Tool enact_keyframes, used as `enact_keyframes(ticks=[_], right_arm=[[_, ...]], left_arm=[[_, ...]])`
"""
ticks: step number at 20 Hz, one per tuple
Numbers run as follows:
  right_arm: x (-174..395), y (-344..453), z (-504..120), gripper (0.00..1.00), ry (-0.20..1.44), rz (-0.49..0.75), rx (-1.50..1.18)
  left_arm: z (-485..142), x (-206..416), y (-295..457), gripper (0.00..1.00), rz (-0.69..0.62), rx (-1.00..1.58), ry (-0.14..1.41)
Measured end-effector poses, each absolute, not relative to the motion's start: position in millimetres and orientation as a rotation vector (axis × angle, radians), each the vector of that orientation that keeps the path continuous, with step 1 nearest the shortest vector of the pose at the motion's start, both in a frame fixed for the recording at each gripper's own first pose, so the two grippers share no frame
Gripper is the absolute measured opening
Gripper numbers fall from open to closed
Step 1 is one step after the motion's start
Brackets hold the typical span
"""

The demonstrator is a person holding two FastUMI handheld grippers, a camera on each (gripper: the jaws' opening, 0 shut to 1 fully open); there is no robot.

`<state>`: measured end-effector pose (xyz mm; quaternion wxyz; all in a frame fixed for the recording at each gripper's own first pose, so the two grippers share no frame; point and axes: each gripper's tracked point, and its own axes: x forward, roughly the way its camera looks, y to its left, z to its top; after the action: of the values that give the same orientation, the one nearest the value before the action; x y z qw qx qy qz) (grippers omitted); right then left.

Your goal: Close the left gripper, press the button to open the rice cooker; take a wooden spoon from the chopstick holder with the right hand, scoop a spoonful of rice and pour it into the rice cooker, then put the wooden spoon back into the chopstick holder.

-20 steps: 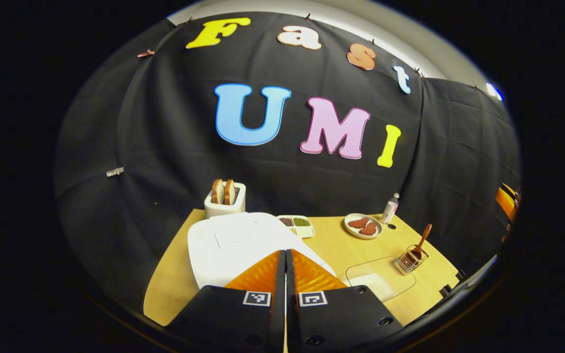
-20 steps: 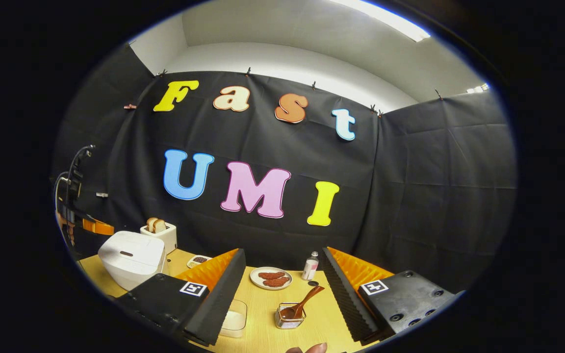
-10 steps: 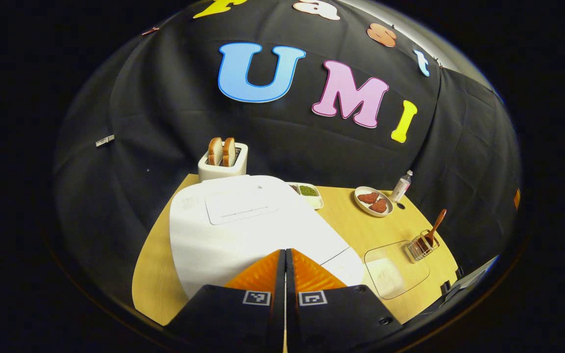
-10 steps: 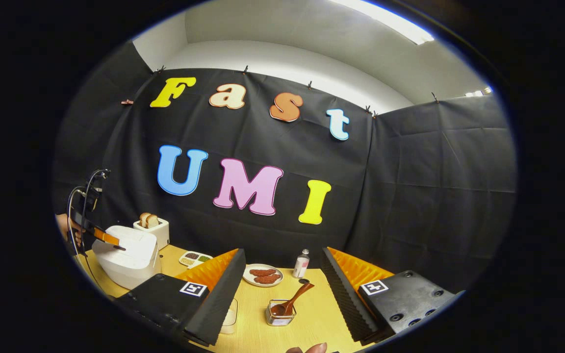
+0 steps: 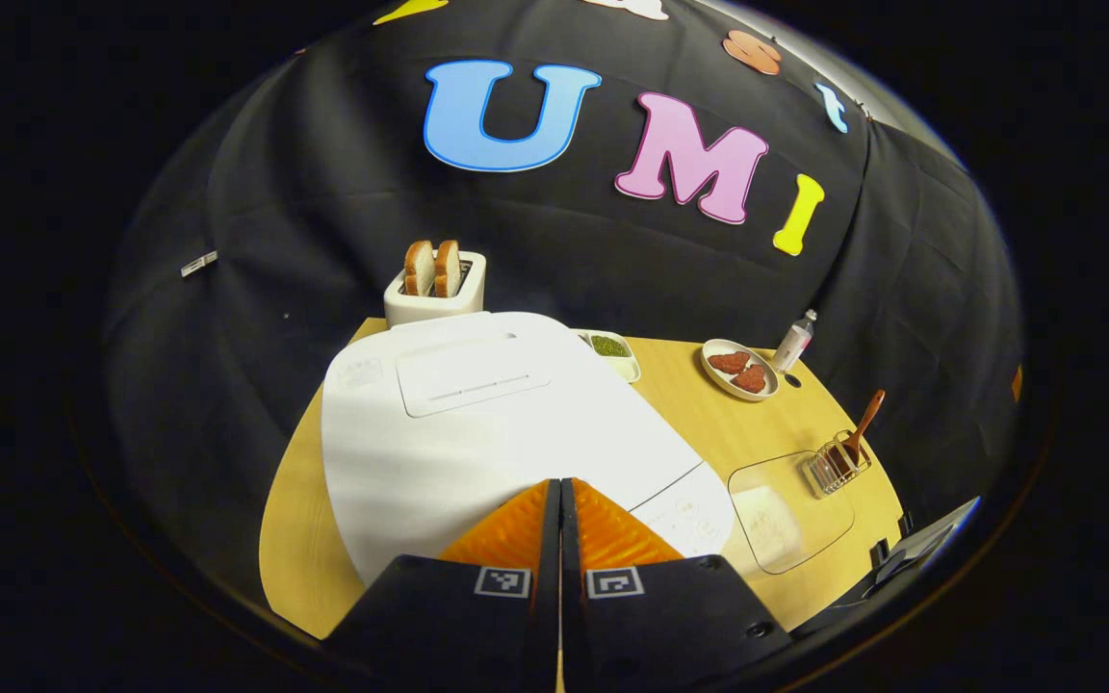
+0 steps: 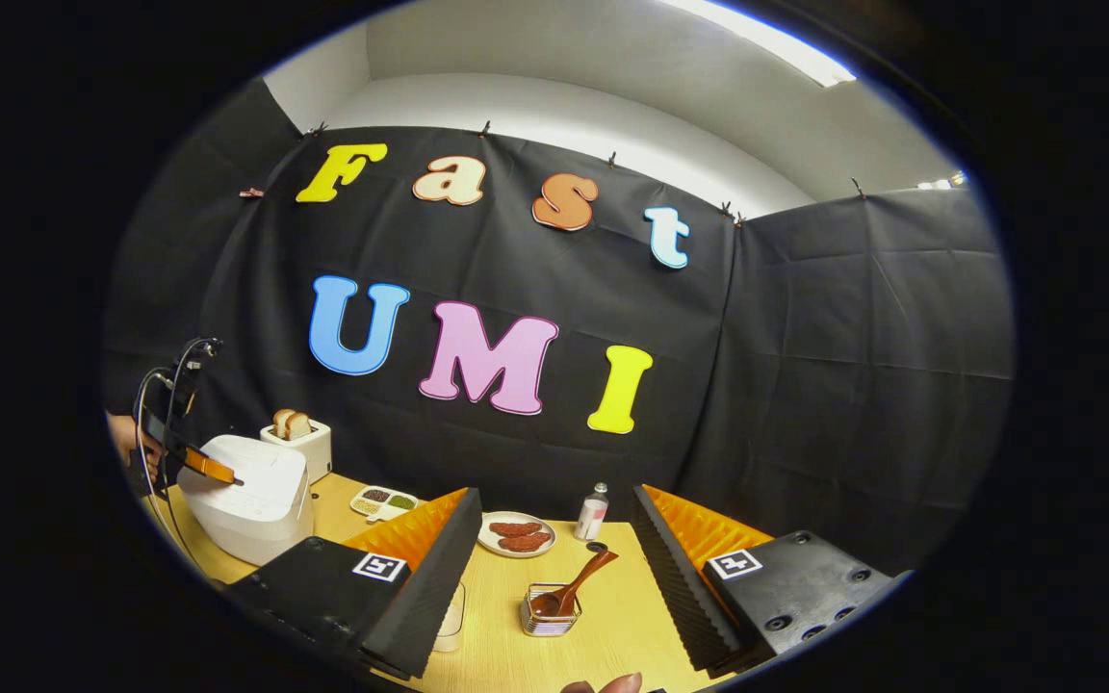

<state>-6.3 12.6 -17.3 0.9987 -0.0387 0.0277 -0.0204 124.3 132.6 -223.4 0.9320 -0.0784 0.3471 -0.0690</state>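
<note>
The left tool (image 5: 559, 491) is sitting low over the front of the white cooker (image 5: 477, 423), and its two fingers are pressed together with nothing between them. Their tips are right at the front edge of the cooker's lid. The lid is lying flat and closed. From the right gripper view, the left tool (image 6: 227, 478) is far off at the left side, with its tip touching the top of the cooker (image 6: 251, 496), and a hand (image 6: 126, 438) is holding it.

The right tool (image 6: 554, 539) is hanging in the air above the worktop (image 6: 612, 616). Its fingers are standing wide apart and are holding nothing.

The spoon (image 6: 574, 585) is sitting in the wire holder (image 6: 548, 616), which is standing on the worktop between the right tool's fingers but farther off. The spoon's bowl is down in the holder and its handle is leaning up and to the right. In the left gripper view the spoon (image 5: 864, 423) and holder (image 5: 838, 464) are far over at the right side of the worktop (image 5: 680, 404).

A clear box with rice (image 5: 786, 515) is lying just beside the holder. Behind the cooker, a toaster (image 5: 434, 284) is holding two slices of bread. A small tray of beans (image 5: 612, 348) is peeking out past the cooker. A plate with brown pieces (image 5: 739, 368) and a little bottle (image 5: 795, 339) are standing near the back wall.
</note>
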Motion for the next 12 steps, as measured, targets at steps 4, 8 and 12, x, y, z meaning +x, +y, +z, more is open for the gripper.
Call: enact_keyframes(ticks=[4, 8, 12], right_arm=[[-4, 20, -20, 0.98, 0.057, -0.031, -0.078], [-3, 18, -21, 0.98, 0.058, -0.038, -0.086], [-3, 15, -23, 0.98, 0.065, -0.048, -0.081]], left_arm=[[-217, 126, 133, 0.08, -0.140, -0.159, 0.706], [-180, 135, 138, 0.07, -0.123, -0.069, 0.577], [-116, 153, 149, 0.10, -0.061, 0.079, 0.381]])
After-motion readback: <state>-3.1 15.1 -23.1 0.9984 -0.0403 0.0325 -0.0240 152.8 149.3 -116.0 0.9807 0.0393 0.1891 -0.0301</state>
